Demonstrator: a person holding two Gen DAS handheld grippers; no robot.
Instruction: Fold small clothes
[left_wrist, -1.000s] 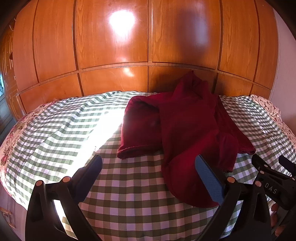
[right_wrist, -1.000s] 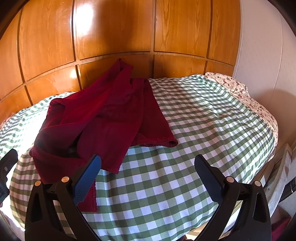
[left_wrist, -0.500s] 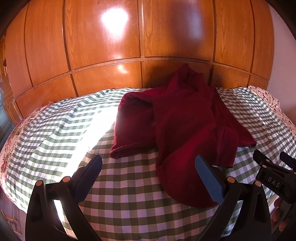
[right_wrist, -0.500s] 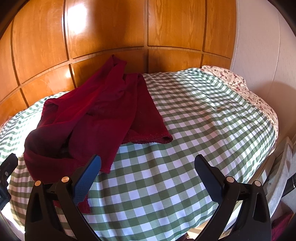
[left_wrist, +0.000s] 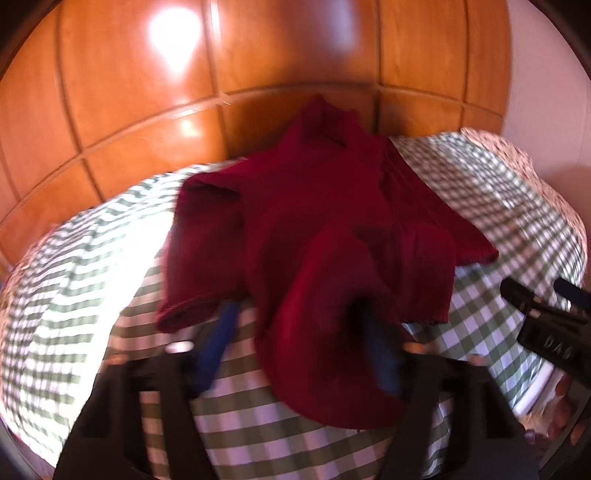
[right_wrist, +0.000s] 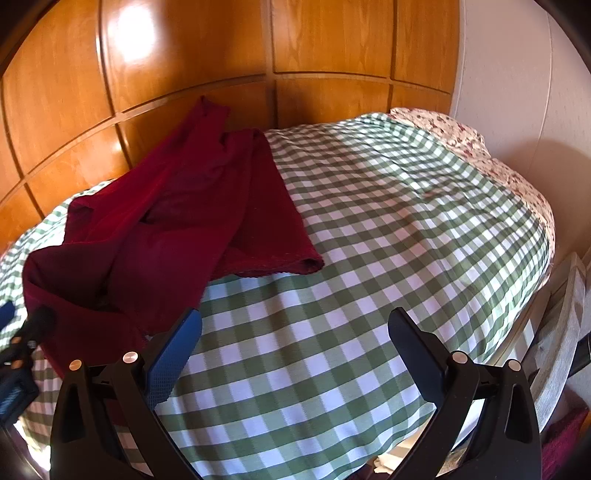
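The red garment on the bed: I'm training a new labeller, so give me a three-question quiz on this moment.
1. True or false: the right gripper is open over bare bedspread.
2. What does the far end of the garment lean against?
3. The left gripper is: A) far off the garment B) at its near edge C) on the pillow.

Key: 1 true; 2 the wooden panelling; 3 B.

Dark red garment (right_wrist: 177, 221): soft matt knit cloth. Bed cover (right_wrist: 388, 229): green-white checked woven cloth, matt. Wall panels (right_wrist: 184, 55): glossy varnished wood (bright glare spot). Right gripper (right_wrist: 295, 325): matt black plastic, textured blue pads (right_wrist: 173, 354).
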